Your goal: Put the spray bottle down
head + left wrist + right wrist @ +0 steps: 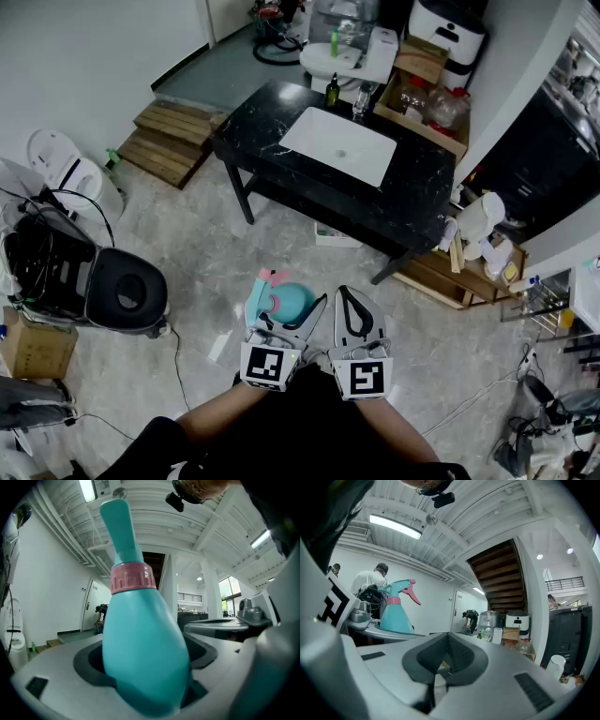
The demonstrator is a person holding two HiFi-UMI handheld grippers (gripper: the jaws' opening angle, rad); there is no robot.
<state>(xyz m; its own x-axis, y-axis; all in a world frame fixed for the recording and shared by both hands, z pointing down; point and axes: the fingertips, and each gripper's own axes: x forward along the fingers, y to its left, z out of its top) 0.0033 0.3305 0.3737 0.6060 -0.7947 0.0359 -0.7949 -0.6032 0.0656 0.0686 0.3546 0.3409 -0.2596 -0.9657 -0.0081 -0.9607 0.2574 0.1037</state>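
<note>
Closest in, at 6 o'clock in the head view, both forearms reach forward, each carrying a marker cube (265, 366) printed with a black-and-white square pattern; it is a code, not lettering.

Just ahead, the left gripper (281, 314) is clamped on the spray bottle (291, 298). Its jaws are spread wide because the dark pads grip the fat teal belly. That seems a sound hold, low on the body so the bottle stays upright with its pink collar (132, 577) and neck rising clear. The pink trigger (412, 593) points off toward 3 o'clock in the right gripper view. The bottle hangs over the grey floor (234, 272), touching nothing else.

Beside it, at about 5 o'clock of the bottle, the right gripper (352, 309) has its jaws pressed together with nothing between them. It seems merely kept out of the way.

Further out, at 12 o'clock and well apart, stands a black marble table (253, 122) with a white basin (339, 145). It looks the likeliest place to set the bottle down, so the task is probably only at its carrying stage.

No brand or label can be read on the bottle, and the print on the distant cartons is too small to make out
</note>
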